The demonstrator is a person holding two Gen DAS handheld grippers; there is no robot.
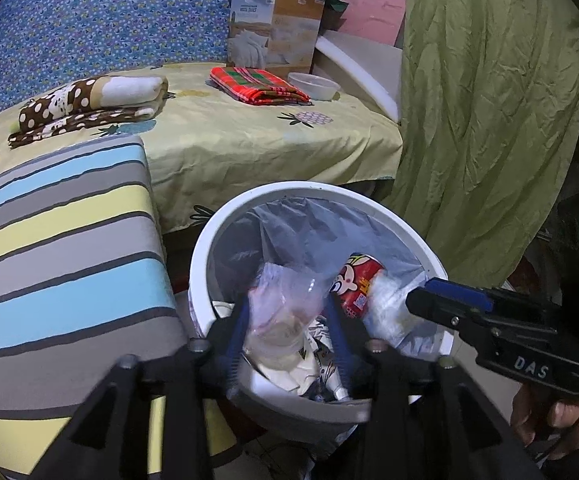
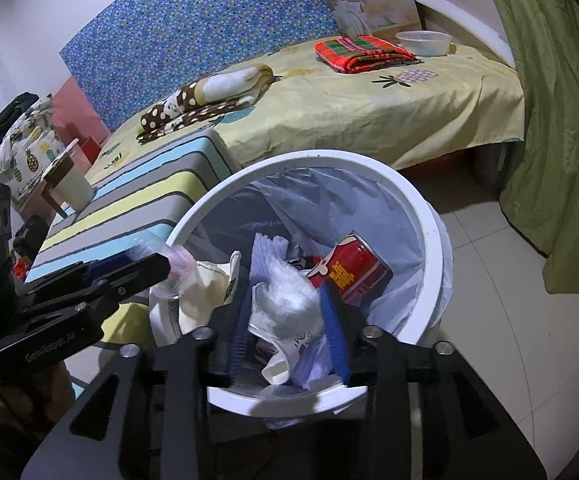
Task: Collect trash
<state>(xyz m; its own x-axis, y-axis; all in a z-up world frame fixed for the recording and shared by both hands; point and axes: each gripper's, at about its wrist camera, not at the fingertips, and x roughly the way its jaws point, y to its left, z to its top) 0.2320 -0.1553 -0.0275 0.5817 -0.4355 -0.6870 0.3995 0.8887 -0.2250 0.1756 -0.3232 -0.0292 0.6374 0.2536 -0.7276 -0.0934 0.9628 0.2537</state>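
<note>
Crumpled clear plastic cup [image 1: 285, 312] pinched in left gripper [image 1: 289, 320], crumpled white plastic wrapper [image 2: 285, 308] pinched in right gripper [image 2: 289, 320], white bin [image 2: 429, 216] rim at 12 o'clock beyond both

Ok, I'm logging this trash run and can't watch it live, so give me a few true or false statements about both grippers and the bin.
1. Both grippers hold something over the white bin. True.
2. The left gripper holds a red can. False: it grips a clear plastic bag; the red can lies in the bin.
3. The right gripper pinches crumpled plastic. True.
4. The bin is unlined. False: a translucent liner shows.
</note>
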